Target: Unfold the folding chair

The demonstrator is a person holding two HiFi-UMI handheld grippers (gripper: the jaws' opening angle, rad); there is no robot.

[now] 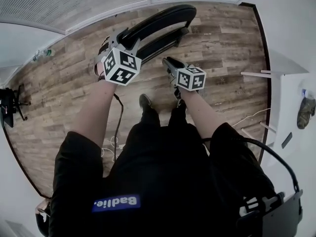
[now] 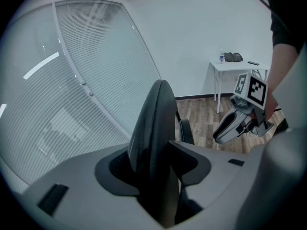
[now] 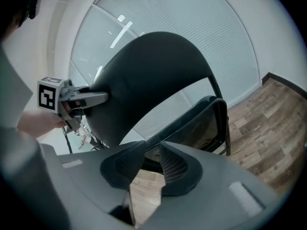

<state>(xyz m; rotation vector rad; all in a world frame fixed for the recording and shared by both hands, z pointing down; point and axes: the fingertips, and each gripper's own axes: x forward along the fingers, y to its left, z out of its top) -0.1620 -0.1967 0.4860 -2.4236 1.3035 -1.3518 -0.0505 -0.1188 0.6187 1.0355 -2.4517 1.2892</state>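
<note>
Unfolding is barely beginning: the folding chair (image 1: 163, 19) is standing on the wooden floor (image 1: 222, 48), its seat (image 3: 204, 123) seemingly tucked near the backrest (image 3: 144, 80). The left tool (image 2: 158, 171) is pinching the backrest's top edge. The right tool (image 3: 151, 169) is hovering empty by the seat, jaws slightly spread. Legs and hinges are hiding from view.

The right gripper (image 3: 151, 150) has its jaws slightly apart, with only wooden floor (image 3: 144, 190) showing between them. Just beyond and above them stands the folding chair (image 3: 148, 75). Up and left of the jaws, the left gripper (image 3: 101, 98) meets the backrest's edge.
</note>
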